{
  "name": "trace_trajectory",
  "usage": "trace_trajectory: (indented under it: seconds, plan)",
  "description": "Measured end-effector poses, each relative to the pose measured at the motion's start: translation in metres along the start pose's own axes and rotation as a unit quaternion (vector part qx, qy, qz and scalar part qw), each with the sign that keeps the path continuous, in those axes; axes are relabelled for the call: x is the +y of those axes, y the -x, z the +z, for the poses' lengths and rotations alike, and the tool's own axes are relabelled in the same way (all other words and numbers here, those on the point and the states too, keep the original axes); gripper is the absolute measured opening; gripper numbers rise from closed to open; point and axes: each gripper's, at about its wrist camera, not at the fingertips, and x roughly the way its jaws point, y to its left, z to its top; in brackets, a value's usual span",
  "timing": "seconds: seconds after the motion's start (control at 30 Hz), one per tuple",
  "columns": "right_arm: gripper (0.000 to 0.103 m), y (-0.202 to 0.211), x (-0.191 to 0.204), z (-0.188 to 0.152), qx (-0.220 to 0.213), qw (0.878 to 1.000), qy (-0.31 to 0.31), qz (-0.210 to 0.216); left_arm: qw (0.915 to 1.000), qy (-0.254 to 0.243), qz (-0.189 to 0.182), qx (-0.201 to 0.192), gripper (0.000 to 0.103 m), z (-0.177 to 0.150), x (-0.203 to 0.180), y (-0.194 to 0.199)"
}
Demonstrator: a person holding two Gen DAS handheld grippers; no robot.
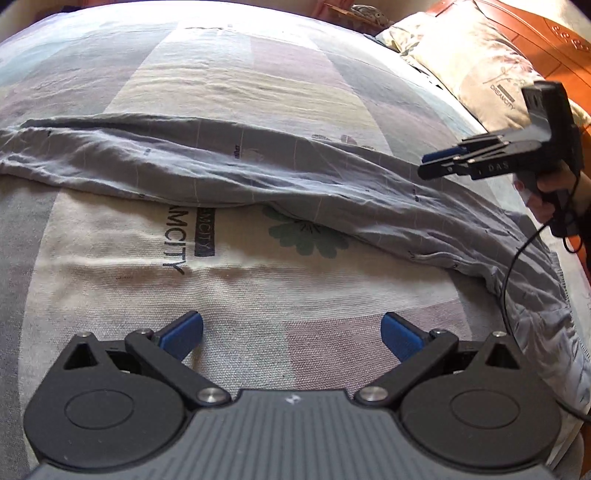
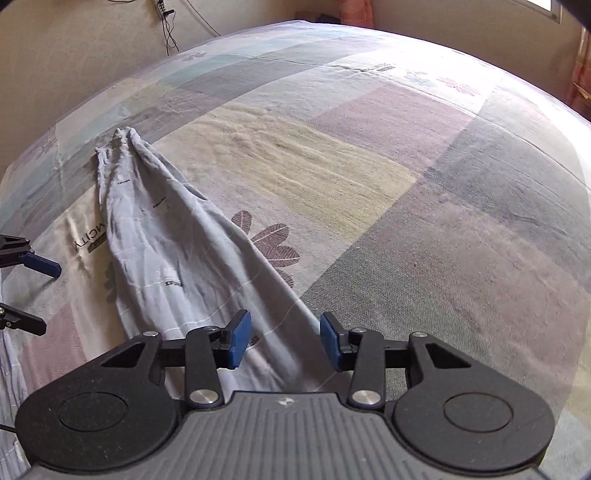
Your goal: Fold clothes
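A grey-blue garment (image 1: 258,173) with thin pale lines lies bunched in a long strip across the patchwork bed sheet (image 1: 122,280). In the right wrist view the garment (image 2: 155,251) runs from a narrow far end down under the gripper. My left gripper (image 1: 291,325) stands wide open over bare sheet, on the near side of the garment, with nothing between its blue pads. My right gripper (image 2: 284,332) is partly open just above the garment's wide end, pads apart and not pressing cloth. From the left wrist view the right gripper (image 1: 424,166) hovers over the garment's right part, held by a hand (image 1: 554,195).
A floral pillow (image 1: 472,74) and an orange wooden headboard (image 1: 517,33) lie at the far right. A black cable (image 1: 509,266) hangs from the right gripper over the bed edge. A wall with cords (image 2: 166,22) stands behind the bed. The left gripper (image 2: 44,295) shows at the left edge.
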Motion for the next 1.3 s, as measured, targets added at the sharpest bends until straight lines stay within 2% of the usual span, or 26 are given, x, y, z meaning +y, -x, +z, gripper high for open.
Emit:
trace_trajectory:
  seconds: [0.1, 0.2, 0.3, 0.33, 0.43, 0.53, 0.6, 0.7, 0.77, 0.9, 0.97, 1.07, 1.17, 1.3]
  plan:
    - [0.047, -0.012, -0.015, 0.003, 0.022, 0.999, 0.012, 0.030, 0.9992, -0.040, 0.006, 0.000, 0.102, 0.004, -0.005, -0.007]
    - [0.049, -0.020, -0.033, 0.007, 0.044, 0.995, -0.002, 0.087, 0.9992, -0.040, 0.004, -0.007, 0.102, 0.007, -0.005, -0.012]
    - [0.049, -0.030, -0.051, 0.017, 0.073, 0.981, -0.031, 0.176, 0.9992, -0.036, -0.001, -0.018, 0.102, 0.007, -0.005, -0.016]
    - [0.053, -0.036, -0.055, 0.021, 0.081, 0.976, -0.037, 0.197, 0.9991, -0.037, -0.003, -0.021, 0.102, 0.007, -0.006, -0.017]
    - [0.053, -0.057, -0.065, 0.034, 0.087, 0.962, -0.064, 0.249, 0.9988, -0.042, -0.001, -0.027, 0.102, 0.007, -0.007, -0.019]
    - [0.047, -0.073, -0.070, 0.036, 0.084, 0.950, -0.092, 0.285, 0.9984, -0.047, 0.002, -0.031, 0.102, 0.008, -0.008, -0.021]
    - [0.046, -0.069, -0.071, 0.029, 0.090, 0.947, -0.094, 0.294, 0.9980, -0.053, -0.003, -0.033, 0.102, 0.006, -0.006, -0.021]
    - [0.033, -0.062, -0.079, 0.015, 0.095, 0.945, -0.107, 0.294, 0.9979, -0.054, -0.005, -0.036, 0.102, 0.005, -0.005, -0.021]
    - [0.000, -0.063, -0.080, 0.010, 0.089, 0.953, -0.108, 0.269, 0.9978, -0.054, -0.006, -0.038, 0.102, 0.005, -0.005, -0.021]
    - [0.000, -0.049, -0.066, 0.013, 0.054, 0.972, -0.051, 0.222, 0.9979, -0.055, -0.001, -0.035, 0.102, 0.006, -0.006, -0.020]
    - [0.002, -0.039, -0.071, 0.016, 0.034, 0.979, -0.053, 0.194, 0.9981, -0.053, -0.001, -0.033, 0.102, 0.006, -0.006, -0.020]
    - [0.002, -0.030, -0.085, 0.019, 0.020, 0.984, -0.079, 0.161, 0.9981, -0.052, 0.001, -0.031, 0.102, 0.005, -0.006, -0.020]
    - [0.004, -0.031, -0.085, 0.016, 0.025, 0.985, -0.088, 0.149, 0.9980, -0.054, 0.004, -0.032, 0.102, 0.004, -0.007, -0.020]
    - [0.017, -0.011, -0.083, 0.009, 0.019, 0.988, -0.089, 0.128, 0.9978, -0.058, 0.004, -0.033, 0.102, 0.003, -0.007, -0.020]
